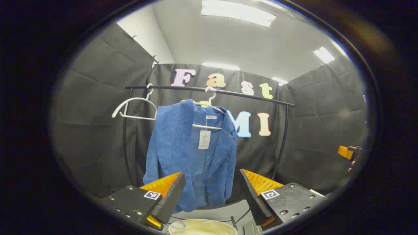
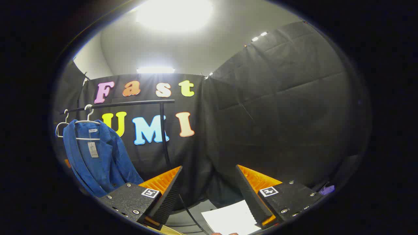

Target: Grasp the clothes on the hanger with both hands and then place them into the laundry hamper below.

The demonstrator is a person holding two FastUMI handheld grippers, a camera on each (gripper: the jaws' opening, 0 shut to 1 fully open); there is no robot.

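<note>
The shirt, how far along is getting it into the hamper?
Nothing is done yet: the shirt hangs on its hanger on the rail. Both the left gripper and right gripper are open, holding nothing. Grasping, lifting off and lowering into the hamper remain.

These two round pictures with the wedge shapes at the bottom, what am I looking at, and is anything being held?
There is no robot here. A person holds a pair of tongs in each hand, and a small wide-angle camera rides on each, looking forward along its two fingers. The left gripper view shows the left tongs, jaws apart, facing a blue shirt that hangs on a white hanger from a black rail. A second, bare hanger hangs beside it. The pale rim at the bottom is probably the laundry hamper. The right gripper view shows the right tongs, also open, pointing right of the shirt, above a white sheet on the floor. Nothing is held yet.
</note>
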